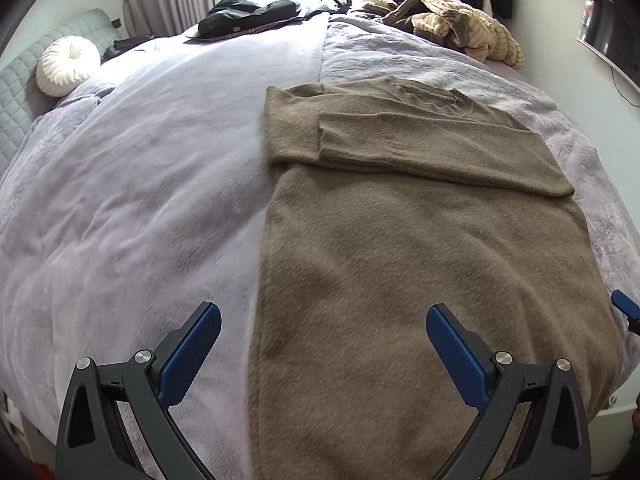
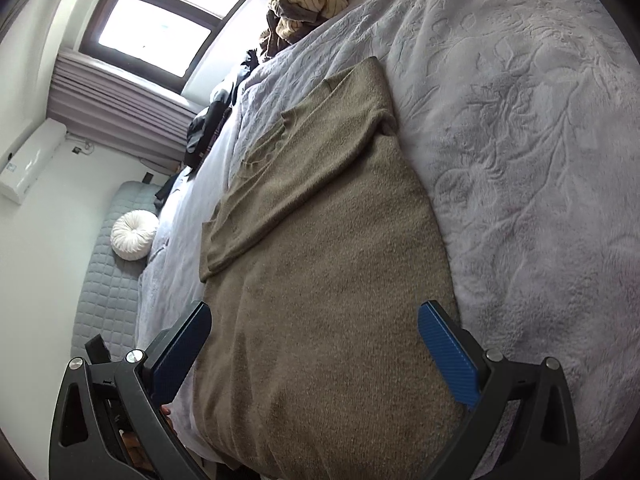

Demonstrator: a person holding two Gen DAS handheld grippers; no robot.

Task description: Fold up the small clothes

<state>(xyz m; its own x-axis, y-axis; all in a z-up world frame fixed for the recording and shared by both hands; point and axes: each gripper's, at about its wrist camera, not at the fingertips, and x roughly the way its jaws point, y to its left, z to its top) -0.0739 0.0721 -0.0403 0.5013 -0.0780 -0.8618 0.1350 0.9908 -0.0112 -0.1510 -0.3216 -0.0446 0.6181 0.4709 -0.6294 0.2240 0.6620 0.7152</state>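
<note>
A brown knit sweater (image 1: 400, 240) lies flat on the lilac bed cover (image 1: 140, 200), with its sleeves folded across the chest. Its hem hangs toward the near bed edge. My left gripper (image 1: 324, 332) is open and empty, just above the sweater's near left hem edge. A blue fingertip (image 1: 624, 302) of the right gripper shows at the right edge of the left wrist view. In the right wrist view the sweater (image 2: 320, 280) runs away from me. My right gripper (image 2: 314, 328) is open and empty, straddling the sweater's near end above the bed cover (image 2: 520, 160).
A heap of striped beige clothes (image 1: 460, 24) lies at the far right of the bed, dark clothes (image 1: 248, 14) at the far middle. A white round cushion (image 1: 66, 64) rests by the grey headboard (image 1: 24, 96). A window (image 2: 160, 20) and curtain are behind.
</note>
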